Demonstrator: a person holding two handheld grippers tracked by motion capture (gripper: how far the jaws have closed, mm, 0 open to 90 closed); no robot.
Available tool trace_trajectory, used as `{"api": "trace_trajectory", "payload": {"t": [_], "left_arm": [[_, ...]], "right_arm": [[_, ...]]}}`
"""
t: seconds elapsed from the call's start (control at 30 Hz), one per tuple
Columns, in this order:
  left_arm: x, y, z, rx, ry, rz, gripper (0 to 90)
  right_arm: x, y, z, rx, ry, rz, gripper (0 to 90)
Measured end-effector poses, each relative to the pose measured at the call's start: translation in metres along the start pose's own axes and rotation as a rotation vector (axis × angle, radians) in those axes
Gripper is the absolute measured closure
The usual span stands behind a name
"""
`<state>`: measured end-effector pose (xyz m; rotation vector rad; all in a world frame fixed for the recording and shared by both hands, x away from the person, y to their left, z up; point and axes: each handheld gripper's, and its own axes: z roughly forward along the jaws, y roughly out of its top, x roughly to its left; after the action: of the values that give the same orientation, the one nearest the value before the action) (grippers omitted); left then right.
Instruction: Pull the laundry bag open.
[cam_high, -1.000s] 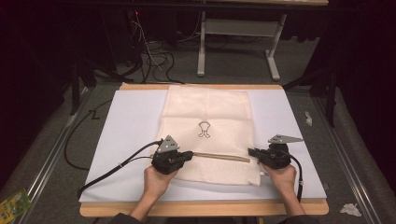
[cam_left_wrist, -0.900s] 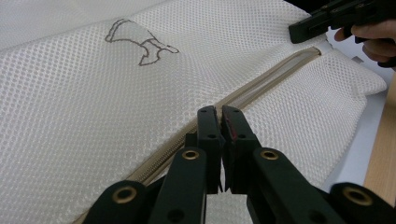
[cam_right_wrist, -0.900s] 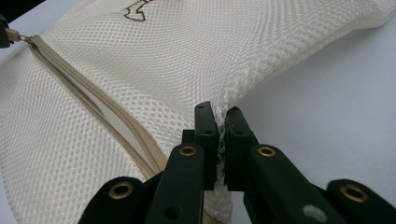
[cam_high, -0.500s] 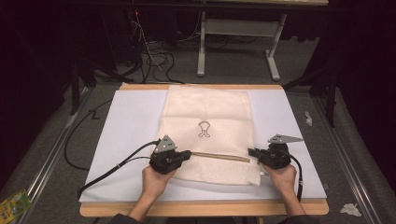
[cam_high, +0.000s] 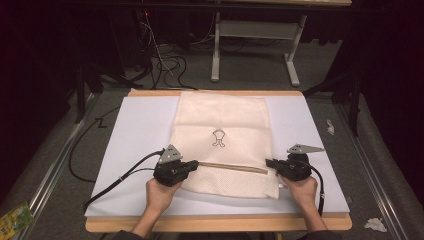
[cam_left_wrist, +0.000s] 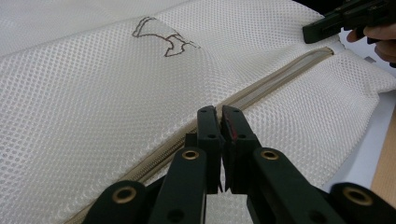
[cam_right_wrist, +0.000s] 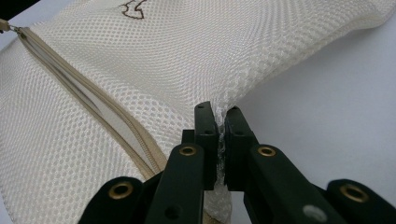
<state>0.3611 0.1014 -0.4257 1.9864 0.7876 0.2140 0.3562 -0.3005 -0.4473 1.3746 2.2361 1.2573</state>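
Both grippers are clenched on the mesh laundry bag (cam_high: 220, 145), which lies flat in the middle of the frame on the white sheet (cam_high: 135, 130). My left gripper (cam_high: 196, 164) pinches at the zipper (cam_high: 232, 168) end and my right gripper (cam_high: 270, 162) grasps the mesh edge. Almost nothing has changed in the last second, so I judge the grip is set and the zipper pull can begin.

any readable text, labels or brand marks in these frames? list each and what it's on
No readable words or numbers.
Mesh bag: a small brown outline emblem, a drawing without letters.
Green packet on the floor at lower left: printed, but too small and blurred to read.
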Motion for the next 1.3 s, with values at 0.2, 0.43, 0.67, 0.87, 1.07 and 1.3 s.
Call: {"api": "trace_trajectory", "payload": {"t": [0.2,0.43,0.67,0.87,1.07,1.3], "left_arm": [[0.004,-0.002,-0.003,-0.010,0.009,-0.018,87.1],[0.007,-0.004,-0.006,-0.019,0.010,-0.030,87.1],[0.007,-0.005,-0.010,-0.016,0.026,-0.022,87.1],[0.011,-0.007,-0.012,-0.018,0.026,-0.036,87.1],[0.012,-0.007,-0.014,-0.025,0.039,-0.036,87.1],[0.017,-0.009,-0.021,-0.025,0.059,-0.043,87.2]], "right_arm": [[-0.001,0.000,-0.001,0.004,-0.003,-0.003,87.8],[0.000,0.000,0.000,0.002,0.001,-0.001,87.8],[-0.001,0.000,0.000,0.003,-0.003,-0.004,87.8],[-0.001,0.000,0.000,0.004,-0.002,-0.004,87.8],[-0.001,0.000,-0.001,0.002,-0.004,-0.007,87.8],[-0.003,0.000,-0.003,-0.002,-0.013,0.003,87.8]]}}
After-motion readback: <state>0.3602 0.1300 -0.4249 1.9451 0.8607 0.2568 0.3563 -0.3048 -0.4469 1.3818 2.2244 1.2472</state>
